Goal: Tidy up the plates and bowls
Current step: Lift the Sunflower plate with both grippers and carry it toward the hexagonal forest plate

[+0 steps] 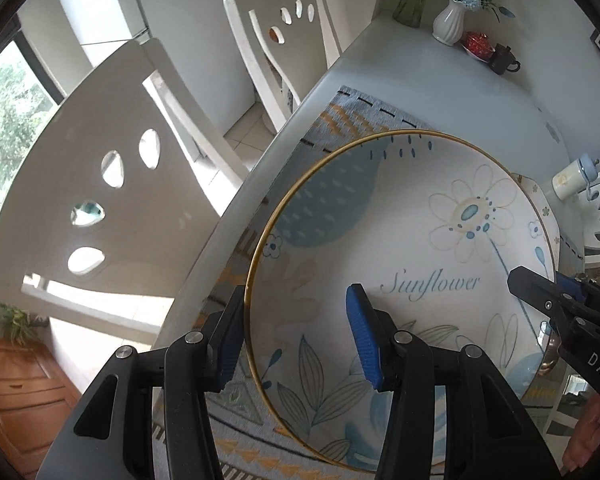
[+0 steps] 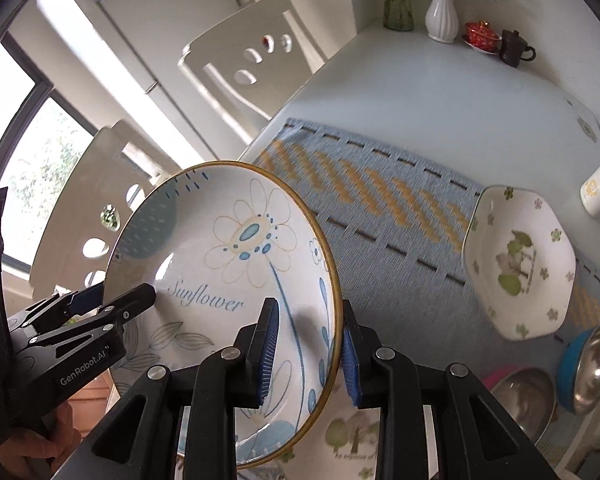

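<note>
two claws clamped on opposite rims of sunflower plate, left claw, right claw: stiff, glazed, slippery, breakable; best gripped at rim.

Both wrist views look steeply down, close over the table — sharing the Sunflower plate from opposite rims

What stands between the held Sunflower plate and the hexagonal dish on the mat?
Nothing visible. In the right wrist view, only bare mat lies between the Sunflower plate and the hexagonal dish. Both the left gripper and the right gripper clamp the plate's rim.
</note>
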`<state>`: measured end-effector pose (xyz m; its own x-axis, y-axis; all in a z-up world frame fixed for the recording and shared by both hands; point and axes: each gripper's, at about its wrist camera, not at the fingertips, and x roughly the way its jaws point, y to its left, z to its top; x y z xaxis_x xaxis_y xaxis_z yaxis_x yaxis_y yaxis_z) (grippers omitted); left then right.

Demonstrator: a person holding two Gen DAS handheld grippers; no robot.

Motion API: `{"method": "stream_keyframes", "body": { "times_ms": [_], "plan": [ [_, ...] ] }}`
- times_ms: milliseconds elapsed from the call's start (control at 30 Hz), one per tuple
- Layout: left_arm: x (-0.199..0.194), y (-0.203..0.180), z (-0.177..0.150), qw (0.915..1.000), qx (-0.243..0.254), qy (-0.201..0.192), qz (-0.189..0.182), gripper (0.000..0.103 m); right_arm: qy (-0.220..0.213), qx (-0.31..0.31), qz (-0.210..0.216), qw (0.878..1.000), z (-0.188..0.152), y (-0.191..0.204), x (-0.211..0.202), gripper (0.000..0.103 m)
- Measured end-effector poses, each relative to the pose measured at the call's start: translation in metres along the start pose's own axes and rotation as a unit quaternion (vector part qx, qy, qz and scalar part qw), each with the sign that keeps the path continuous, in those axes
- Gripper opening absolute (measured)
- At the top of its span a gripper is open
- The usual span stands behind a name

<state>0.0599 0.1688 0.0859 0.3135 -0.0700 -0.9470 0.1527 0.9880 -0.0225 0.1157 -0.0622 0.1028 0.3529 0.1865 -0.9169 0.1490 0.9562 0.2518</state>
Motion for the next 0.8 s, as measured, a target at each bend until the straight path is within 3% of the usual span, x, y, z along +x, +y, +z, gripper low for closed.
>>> {"method": "stream_keyframes", "body": {
  "times_ms": [333,467,800],
  "plan": [
    [-0.016,0.033,-0.084,0.9993,-0.034,0.014,0.013,0.046,0.024,-0.047,0.023,0.998,-0.076,0.038,-0.004,0.028],
    [-0.007,0.050,-0.115,0.9977,-0.059,0.033,0.002,0.046,0.037,-0.055,0.040,0.997,-0.099,0.047,0.002,0.028],
    [0.021,0.064,-0.158,0.9950,-0.075,0.067,0.003,0.045,0.080,-0.064,0.050,0.994,-0.139,0.060,0.041,0.028]
  ]
}}
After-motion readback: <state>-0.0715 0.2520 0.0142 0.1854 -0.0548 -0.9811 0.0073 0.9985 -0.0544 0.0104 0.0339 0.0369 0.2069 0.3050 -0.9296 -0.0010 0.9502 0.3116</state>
